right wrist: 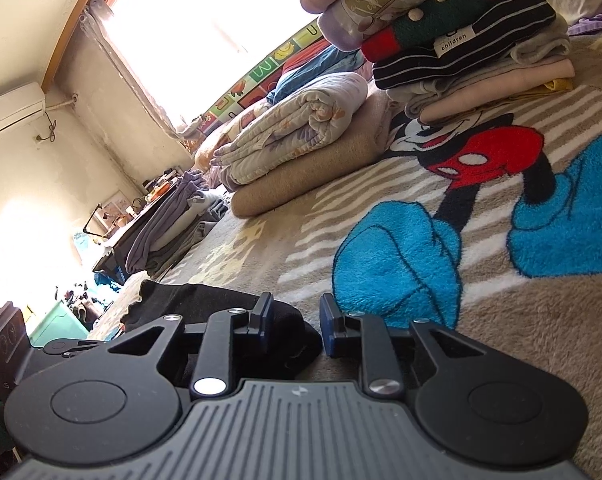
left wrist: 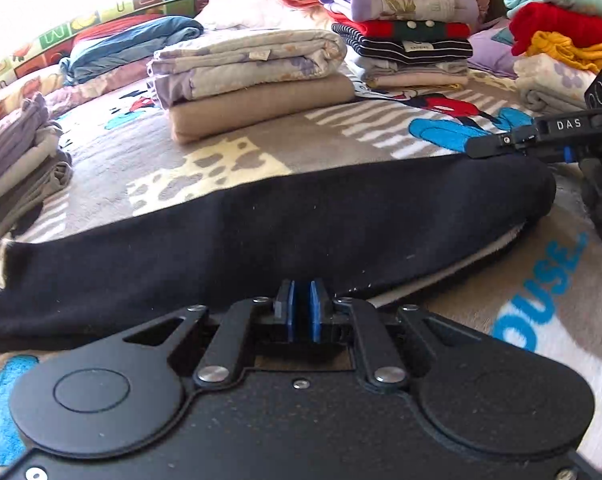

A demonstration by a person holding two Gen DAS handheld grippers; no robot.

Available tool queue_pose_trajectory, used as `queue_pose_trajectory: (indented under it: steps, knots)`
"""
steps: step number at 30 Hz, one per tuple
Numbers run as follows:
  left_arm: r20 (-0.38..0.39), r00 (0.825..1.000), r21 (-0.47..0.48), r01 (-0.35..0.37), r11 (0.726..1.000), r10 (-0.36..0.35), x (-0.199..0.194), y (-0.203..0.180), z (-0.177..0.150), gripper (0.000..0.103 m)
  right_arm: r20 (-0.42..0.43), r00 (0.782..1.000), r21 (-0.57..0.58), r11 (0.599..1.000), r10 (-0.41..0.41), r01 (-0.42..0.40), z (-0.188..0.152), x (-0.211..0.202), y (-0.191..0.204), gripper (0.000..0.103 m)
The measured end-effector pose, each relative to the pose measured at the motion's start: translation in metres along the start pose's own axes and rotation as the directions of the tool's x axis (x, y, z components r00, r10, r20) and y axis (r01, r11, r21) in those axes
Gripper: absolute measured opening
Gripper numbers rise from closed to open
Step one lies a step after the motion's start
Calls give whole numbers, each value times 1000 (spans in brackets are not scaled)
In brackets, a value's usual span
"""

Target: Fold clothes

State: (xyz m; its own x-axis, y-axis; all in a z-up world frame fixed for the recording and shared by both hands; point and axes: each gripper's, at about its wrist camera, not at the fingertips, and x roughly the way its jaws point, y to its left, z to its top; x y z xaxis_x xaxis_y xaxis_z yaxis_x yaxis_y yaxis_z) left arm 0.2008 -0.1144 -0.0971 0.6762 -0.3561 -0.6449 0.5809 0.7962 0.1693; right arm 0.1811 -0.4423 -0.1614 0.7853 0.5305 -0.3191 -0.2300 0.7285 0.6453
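Left gripper (left wrist: 301,308) jaws pressed together at the near edge of a long, folded black knit garment (left wrist: 261,232) on fleecy cartoon blanket (left wrist: 221,160). Right gripper (right wrist: 295,320), 3 o'clock end, jaws spread.

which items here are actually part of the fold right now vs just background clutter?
In play:
- black garment, laid out in a long folded strip
- left gripper, shut at its near edge
- right gripper, open at its end

Just lying about:
- beige and floral folded pile
- tall folded stack
- cartoon blanket underneath
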Motion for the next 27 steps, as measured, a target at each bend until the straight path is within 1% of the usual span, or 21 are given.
queue_pose_trajectory:
  steps: [1, 2, 5, 7, 9, 13, 15, 17, 18, 19, 20, 21, 22, 24, 25, 26, 27]
  knots:
    - [8, 1000, 29, -24, 999, 24, -5, -6, 0, 6, 3, 1000, 2, 1000, 3, -3, 0, -1, 0, 25]
    - [23, 999, 22, -37, 999, 36, -13, -8, -1, 6, 9, 1000, 4, 1000, 7, -7, 0, -2, -1, 26]
    - [70, 997, -93, -31, 995, 38, -35, -9, -7, 9, 35, 999, 11, 1000, 23, -23, 1, -7, -1, 32]
    - [98, 994, -153, -37, 988, 52, -50, -12, -13, 9, 65, 997, 16, 999, 36, -37, 2, -15, 0, 38]
    - [118, 992, -187, -29, 982, 51, -62, -16, -18, 10, 119, 992, 4, 999, 50, -51, 3, -28, 6, 38]
    - [150, 987, -264, -9, 965, 51, -89, -15, -32, 20, 216, 973, -85, 994, 87, -70, 1, -58, 36, 38]
    - [158, 986, -312, 7, 950, 45, -99, -11, -40, 20, 192, 972, -178, 979, 136, -102, -6, -62, 65, 38]
    - [158, 987, -358, 21, 934, 39, -103, -7, -49, 20, 111, 983, -290, 951, 146, -108, -19, -52, 95, 37]
    - [156, 987, -374, 25, 927, 36, -104, -7, -53, 20, 64, 990, -321, 941, 128, -101, -25, -44, 103, 33]
    - [152, 988, -382, 28, 924, 33, -104, -8, -57, 20, 12, 997, -327, 942, 79, -71, -31, -32, 106, 32]
    - [147, 989, -385, 28, 922, 31, -104, -9, -61, 20, -51, 999, -298, 954, -11, -4, -36, -16, 100, 30]
    - [141, 990, -387, 29, 922, 28, -103, -12, -64, 20, -94, 993, -259, 965, -68, 42, -40, -5, 92, 10]
    - [135, 991, -390, 31, 920, 24, -103, -13, -68, 20, -99, 993, -216, 975, -72, 49, -40, -4, 83, 3]
    - [127, 992, -398, 37, 917, 15, -102, -15, -76, 20, -78, 996, -170, 985, -52, 38, -36, -10, 76, 4]
    - [126, 992, -402, 40, 915, 12, -101, -15, -80, 20, -71, 997, -166, 986, -43, 31, -35, -13, 76, 9]
    - [124, 992, -407, 42, 913, 10, -101, -15, -84, 20, -63, 997, -193, 981, -32, 19, -36, -15, 81, 12]
    - [122, 993, -413, 44, 910, 7, -100, -15, -86, 20, -50, 999, -223, 975, -12, 0, -37, -18, 88, 23]
